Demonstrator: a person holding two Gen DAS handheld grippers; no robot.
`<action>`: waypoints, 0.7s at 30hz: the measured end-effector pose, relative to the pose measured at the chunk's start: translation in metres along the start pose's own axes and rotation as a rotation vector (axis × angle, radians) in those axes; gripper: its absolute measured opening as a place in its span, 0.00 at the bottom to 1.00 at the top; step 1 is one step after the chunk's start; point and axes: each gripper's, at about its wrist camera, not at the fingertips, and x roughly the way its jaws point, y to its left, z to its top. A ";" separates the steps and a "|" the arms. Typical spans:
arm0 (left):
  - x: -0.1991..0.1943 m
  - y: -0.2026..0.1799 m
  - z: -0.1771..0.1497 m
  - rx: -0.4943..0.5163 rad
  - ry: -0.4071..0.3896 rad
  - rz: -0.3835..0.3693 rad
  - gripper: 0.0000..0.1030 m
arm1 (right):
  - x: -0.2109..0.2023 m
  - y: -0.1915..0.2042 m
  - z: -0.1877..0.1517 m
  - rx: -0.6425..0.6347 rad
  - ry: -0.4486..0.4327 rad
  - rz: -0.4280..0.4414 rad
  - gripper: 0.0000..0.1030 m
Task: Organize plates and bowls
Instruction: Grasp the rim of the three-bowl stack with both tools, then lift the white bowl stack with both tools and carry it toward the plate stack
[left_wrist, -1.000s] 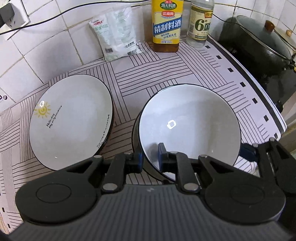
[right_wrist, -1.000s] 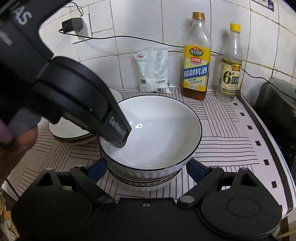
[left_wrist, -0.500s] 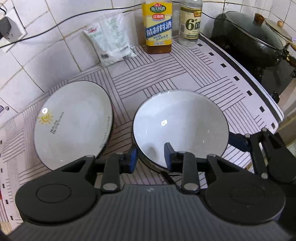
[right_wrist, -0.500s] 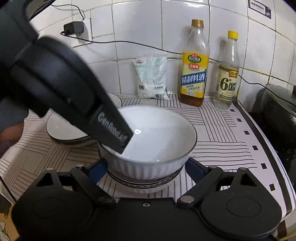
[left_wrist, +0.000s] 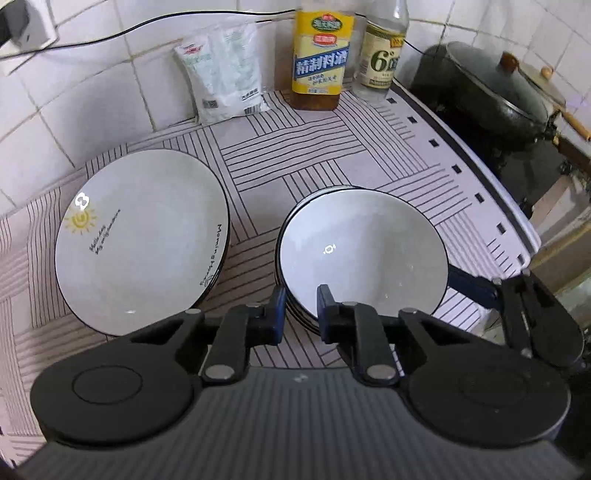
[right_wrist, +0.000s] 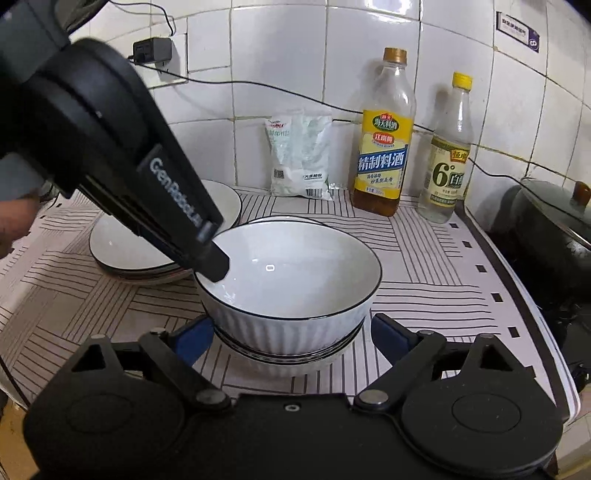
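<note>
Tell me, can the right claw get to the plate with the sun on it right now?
Probably not directly. The right claw is open around the white bowl, and the left claw, closing on that bowl's rim, crosses in front of the sun plate. It would likely need to go around them.

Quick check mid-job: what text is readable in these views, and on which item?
"GenRobot.AI": side of the left gripper.
"精制料酒": blue label band, amber bottle.
"6°": clear bottle.
"Morning": rim of the sun plate; its other script is blurred.
White bag and wall sign: unreadable.
</note>
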 end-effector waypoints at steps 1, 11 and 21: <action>-0.002 0.003 0.000 -0.013 0.000 -0.015 0.16 | -0.004 0.000 0.000 0.007 -0.003 0.006 0.92; -0.022 0.041 -0.016 -0.174 -0.053 -0.150 0.26 | -0.030 -0.006 -0.020 0.064 -0.034 0.055 0.92; 0.015 0.080 -0.030 -0.405 -0.050 -0.296 0.52 | 0.017 -0.007 -0.046 0.052 -0.011 0.082 0.92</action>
